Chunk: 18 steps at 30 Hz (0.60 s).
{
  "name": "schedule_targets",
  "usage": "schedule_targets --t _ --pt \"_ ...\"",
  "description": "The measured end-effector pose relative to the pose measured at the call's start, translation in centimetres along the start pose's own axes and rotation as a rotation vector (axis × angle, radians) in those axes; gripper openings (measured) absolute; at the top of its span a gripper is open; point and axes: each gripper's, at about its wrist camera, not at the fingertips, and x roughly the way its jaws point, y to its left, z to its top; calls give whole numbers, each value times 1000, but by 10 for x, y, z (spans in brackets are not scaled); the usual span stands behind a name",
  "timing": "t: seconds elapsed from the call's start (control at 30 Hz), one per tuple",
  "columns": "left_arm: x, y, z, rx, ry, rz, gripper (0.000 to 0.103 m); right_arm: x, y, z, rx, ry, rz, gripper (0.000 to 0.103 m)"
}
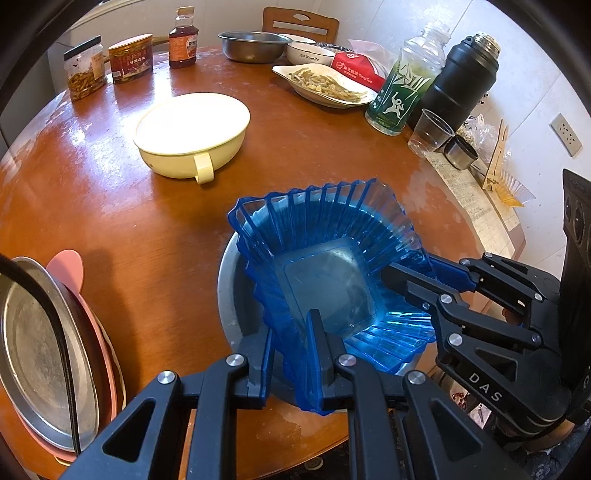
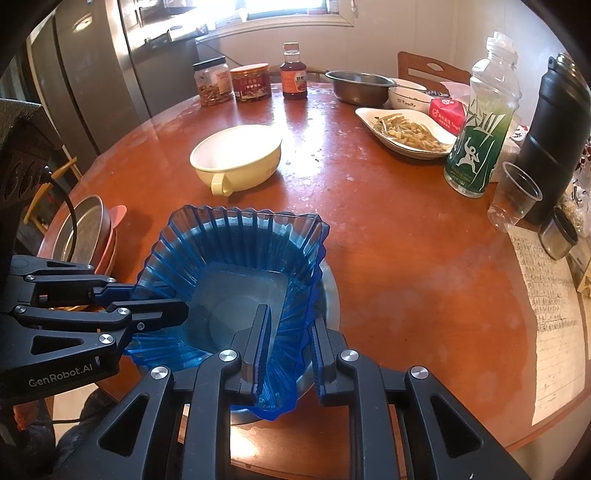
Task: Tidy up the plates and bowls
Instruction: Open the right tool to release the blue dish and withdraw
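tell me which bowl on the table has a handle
The pale yellow bowl in the middle of the table: a loop handle sticks out of its side. The blue ribbed plastic bowl and the steel bowl at the back have none.

A round, reddish-brown wooden desk (image 2: 388,229) with a worn, glossy top fills most of the room in view. Bright daylight comes through a window (image 2: 288,9) at the far side and glares off the wood. A tall steel fridge (image 2: 110,62) stands to the left of it. A wooden chair (image 1: 300,24) sits behind the desk, against a pale wall (image 1: 535,85) with a socket (image 1: 566,133).
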Motion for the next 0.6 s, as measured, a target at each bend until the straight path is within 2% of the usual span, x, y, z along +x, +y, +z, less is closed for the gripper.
schedule_targets --t 0.27,0.4,0.6 --pt "-1 1 -2 -3 0 -1 16 -3 1 0 -2 -5 -1 23" --pt "-2 2 -3 -7 -3 -1 16 -9 3 0 -10 -30 -9 33" --pt "-3 2 -3 -7 -4 0 16 -10 2 1 -6 -28 -12 34"
